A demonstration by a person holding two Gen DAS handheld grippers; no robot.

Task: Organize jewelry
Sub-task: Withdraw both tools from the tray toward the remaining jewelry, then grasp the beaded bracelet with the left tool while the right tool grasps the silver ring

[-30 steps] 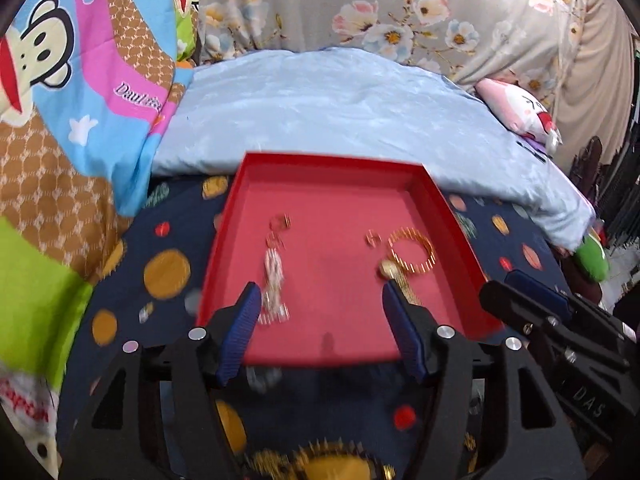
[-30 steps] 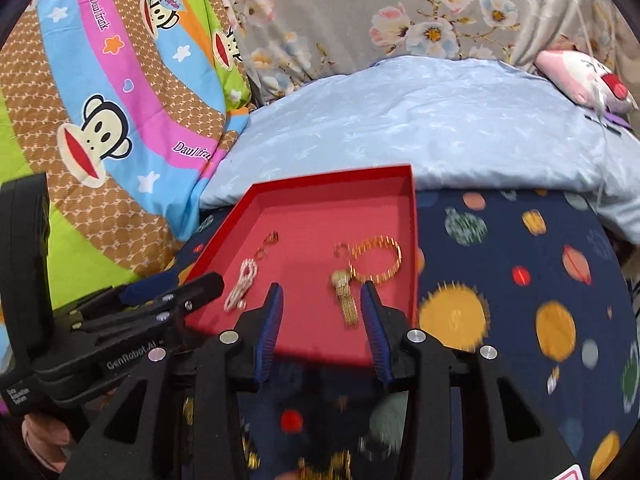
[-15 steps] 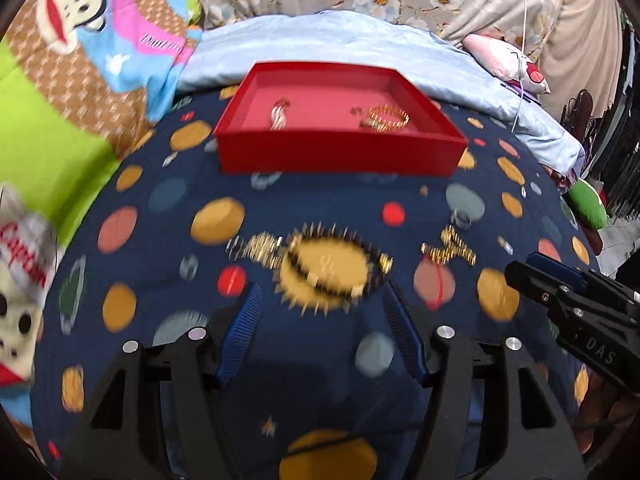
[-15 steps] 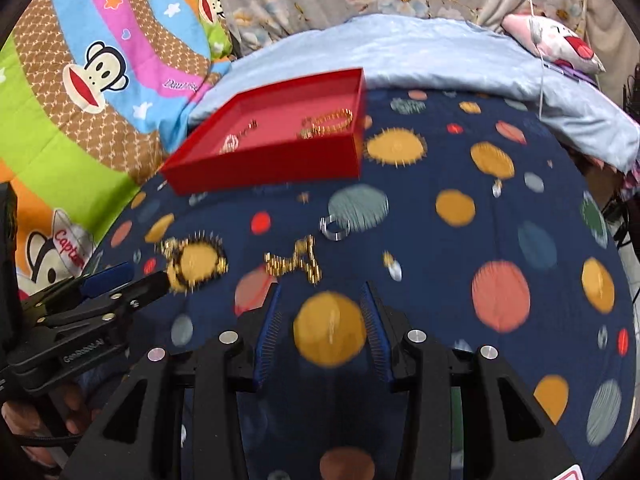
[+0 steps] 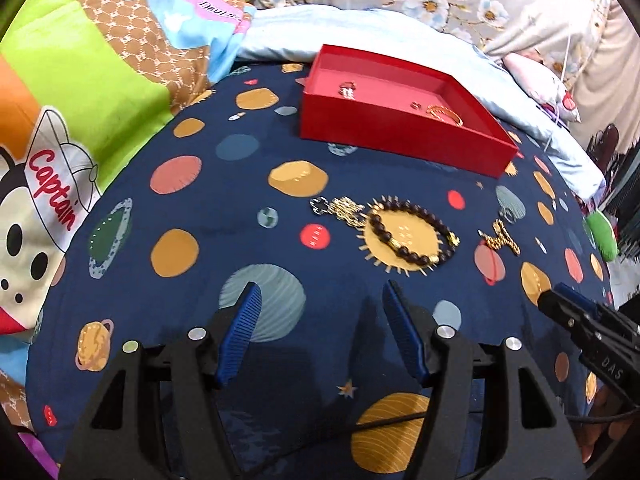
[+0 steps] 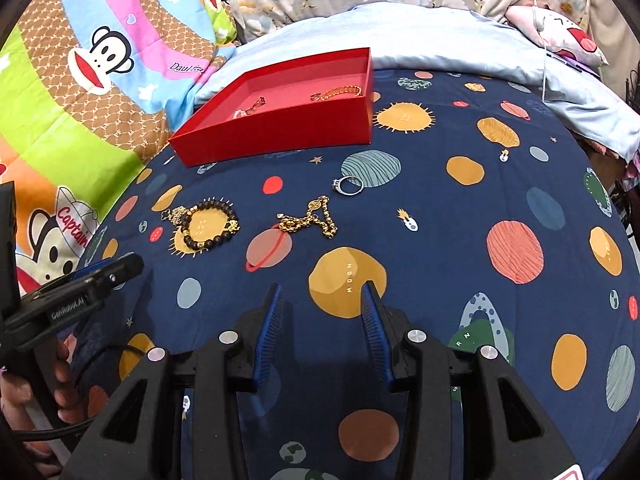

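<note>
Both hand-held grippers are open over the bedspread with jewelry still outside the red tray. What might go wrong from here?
1. The gold chain lies bunched on soft fabric; a pinch may catch the planet bedspread or only part of the chain.
2. The silver ring lies flat and thin, so it could slip from the right hand-held gripper.
3. The beaded bracelet touches a gold pendant; the left hand-held gripper may drag both.

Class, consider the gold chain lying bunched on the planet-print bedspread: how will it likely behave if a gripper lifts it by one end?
The gold chain lies in a loose, kinked heap, so it is probably floppy and would dangle and swing. Its fine, shiny links may slip between the right gripper pads. The soft bedspread could give under the fingers.
</note>
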